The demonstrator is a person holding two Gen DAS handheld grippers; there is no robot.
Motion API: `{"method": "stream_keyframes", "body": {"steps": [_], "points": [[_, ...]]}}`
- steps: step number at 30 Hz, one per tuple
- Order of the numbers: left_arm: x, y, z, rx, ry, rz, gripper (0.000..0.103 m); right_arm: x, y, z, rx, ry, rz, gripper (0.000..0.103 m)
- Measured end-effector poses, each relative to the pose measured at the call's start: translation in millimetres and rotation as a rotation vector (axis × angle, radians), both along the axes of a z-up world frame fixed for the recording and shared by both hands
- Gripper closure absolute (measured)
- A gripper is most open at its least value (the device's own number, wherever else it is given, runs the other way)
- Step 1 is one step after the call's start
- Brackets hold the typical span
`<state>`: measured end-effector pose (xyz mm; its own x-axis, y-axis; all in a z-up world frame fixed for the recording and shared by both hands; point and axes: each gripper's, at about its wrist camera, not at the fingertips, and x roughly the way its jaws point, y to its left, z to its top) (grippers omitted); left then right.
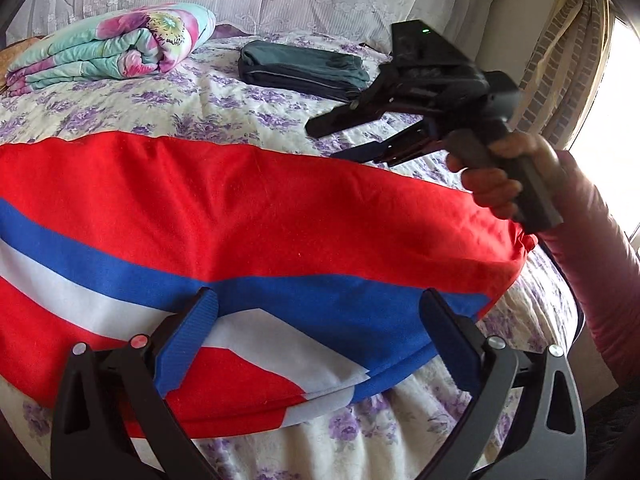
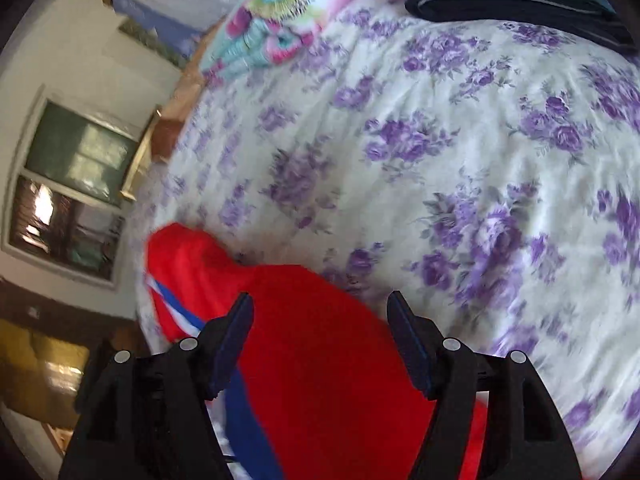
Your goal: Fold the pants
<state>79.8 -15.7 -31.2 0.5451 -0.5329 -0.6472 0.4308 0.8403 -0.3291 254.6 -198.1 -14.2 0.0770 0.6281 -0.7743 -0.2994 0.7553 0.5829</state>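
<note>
A: We've got the pants [image 1: 240, 240] spread flat across the near side of the bed [image 1: 208, 108], red with blue and white stripes, folded lengthwise by the look of it.

B: And our left gripper [image 1: 316, 344] hangs just over the striped near edge, jaws wide apart, nothing pinched. The cloth lies below them, not in them.

A: Moving right, the right gripper [image 1: 344, 142] is up off the cloth at the far edge, a hand [image 1: 500, 176] on its grip, pink sleeve [image 1: 600, 280] behind. Jaws open too, and empty.

B: Its own view agrees: the gripper [image 2: 320, 340] spread over red fabric [image 2: 320, 380], picture smeared.

A: So how do we do this fold well?

B: We'd guess the next fold is end over end. Each pair of jaws should bite the same end, one corner each, through every layer, then lift together and lay it down evenly.

A: Looks a soft, matte knit, limp, so it'll sag between grips. Keep it taut.

B: And the bedspread's a quilted cotton-looking thing with purple flowers, slightly puckered. It may drag the bottom layer, so lift clear rather than slide.

A: Behind, a rolled floral quilt [image 1: 112, 48] at the left, dark folded clothes [image 1: 300, 66] further right. Both well apart from our work.
</note>
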Motion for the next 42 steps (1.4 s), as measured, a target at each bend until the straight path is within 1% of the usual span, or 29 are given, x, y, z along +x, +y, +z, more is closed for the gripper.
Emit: {"method": "stream_keyframes", "body": {"steps": [1, 2, 4, 5, 7, 9, 12, 15, 20, 21, 23, 26, 28, 29, 31, 34, 36, 41, 42], "points": [[0.1, 0.4, 0.1, -0.006, 0.0, -0.002, 0.005, 1.7, 0.8, -1.4, -0.006, 0.013, 0.028, 0.033], [0.4, 0.4, 0.4, -0.009, 0.0, -0.002, 0.005, 1.4, 0.2, -3.3, 0.018, 0.031, 0.056, 0.033], [0.8, 0.3, 0.3, -0.013, 0.001, -0.003, 0.005, -3.6, -0.8, -4.0, 0.1, 0.079, 0.089, 0.031], [0.9, 0.0, 0.0, -0.013, 0.0, -0.003, 0.005, -9.2, 0.4, 0.1, 0.124, 0.074, 0.107, 0.03], [1.6, -1.0, -0.2, -0.01, 0.0, -0.005, 0.005, -18.1, 2.2, 7.5, 0.157, 0.054, 0.131, 0.021], [2.3, -1.3, -0.4, -0.011, 0.001, -0.006, 0.005, -28.5, 4.5, 15.2, 0.199, 0.045, 0.164, 0.017], [3.1, -2.1, -0.6, -0.01, 0.003, -0.006, 0.005, -36.7, 9.1, 22.0, 0.199, 0.035, 0.2, 0.015], [3.1, -2.1, -0.7, -0.011, 0.003, -0.006, 0.005, -44.2, 13.0, 26.9, 0.173, 0.015, 0.22, 0.015], [3.4, -2.2, -0.6, -0.011, 0.003, -0.006, 0.005, -80.8, 13.4, 39.9, 0.106, -0.107, 0.226, 0.015], [3.3, -1.8, -0.6, -0.01, 0.003, -0.006, 0.005, -87.9, 11.1, 40.8, 0.114, -0.113, 0.228, 0.015], [3.7, -1.9, -0.6, -0.01, 0.003, -0.006, 0.005, -96.9, 11.7, 36.5, 0.138, -0.09, 0.243, 0.012], [3.7, -1.7, -0.6, -0.01, 0.003, -0.006, 0.005, -96.7, 20.7, 26.4, 0.114, -0.072, 0.244, 0.008], [3.1, -1.6, -0.7, -0.01, 0.003, -0.006, 0.005, -87.2, 26.1, 18.8, 0.162, -0.028, 0.22, 0.007], [3.2, -1.6, -0.7, -0.009, 0.002, -0.005, 0.005, -78.3, 31.4, 13.1, 0.21, 0.012, 0.206, 0.007], [3.3, -1.4, -0.8, -0.01, 0.003, -0.005, 0.005, -61.8, 40.3, 4.7, 0.272, 0.063, 0.18, 0.004], [3.5, -1.2, -0.8, -0.01, 0.003, -0.005, 0.005, -49.3, 46.0, 1.2, 0.313, 0.065, 0.147, 0.003], [3.4, -1.3, -0.8, -0.011, 0.003, -0.005, 0.005, -43.6, 41.2, 1.7, 0.361, 0.07, 0.111, 0.003], [3.4, -1.4, -0.8, -0.01, 0.003, -0.005, 0.005, -34.1, 7.2, 12.1, 0.603, 0.049, -0.003, 0.003], [3.6, -1.4, -0.8, -0.01, 0.003, -0.005, 0.005, -30.8, 4.6, 13.1, 0.635, 0.046, -0.012, 0.003]]}}
